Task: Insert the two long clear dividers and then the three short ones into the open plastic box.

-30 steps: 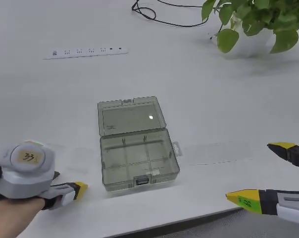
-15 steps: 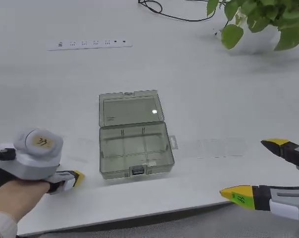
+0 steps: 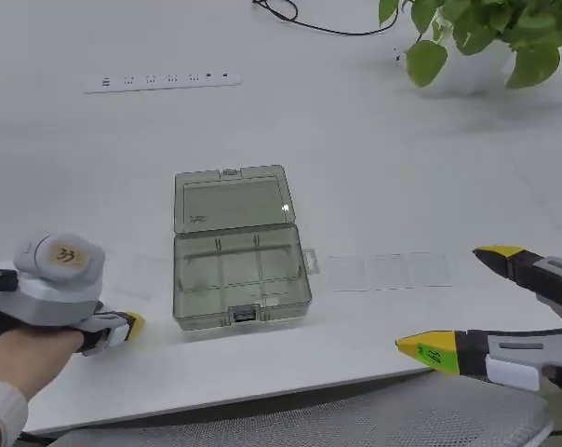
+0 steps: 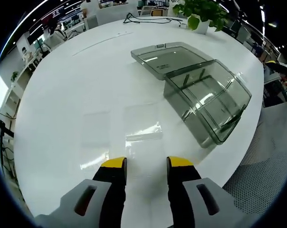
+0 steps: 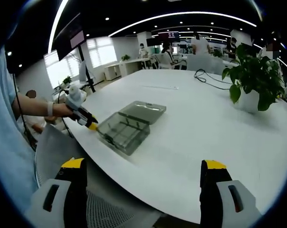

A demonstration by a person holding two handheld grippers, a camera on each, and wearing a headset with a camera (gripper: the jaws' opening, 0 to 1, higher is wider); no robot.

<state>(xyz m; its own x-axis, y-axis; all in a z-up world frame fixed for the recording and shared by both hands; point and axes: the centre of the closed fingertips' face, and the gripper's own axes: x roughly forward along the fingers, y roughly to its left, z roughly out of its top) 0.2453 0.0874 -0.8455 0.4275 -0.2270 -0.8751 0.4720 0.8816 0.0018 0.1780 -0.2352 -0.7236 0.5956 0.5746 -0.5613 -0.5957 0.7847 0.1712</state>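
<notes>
The left tool has its yellow-tipped jaws a modest way apart with nothing between them, and they hang low over the white tabletop, touching nothing that I can make out. Just ahead of those jaws lie flat clear pieces, faint against the white, and I cannot tell whether they are long or short ones. In the head view the left tool sits at the near left of the box, gripped by a hand, with its tip pointing right toward the box's front left corner.

The right tool is spread wide and carries nothing. Its jaws sit over the near edge of the tabletop, to the right of the box and well apart from it. In the right gripper view the right tool frames the box between its far-apart jaws.

The box is smoky grey and open, with its long axis running left to right and its latch side facing the person. The lid is laid back flat on the far side. Faint lines cross the base, and I cannot tell whether they are seated dividers or slot ribs.

A row of clear dividers lies flat to the right of the box, running left to right, with its left end just beside the box wall.

A power strip and a plant stand far back
</notes>
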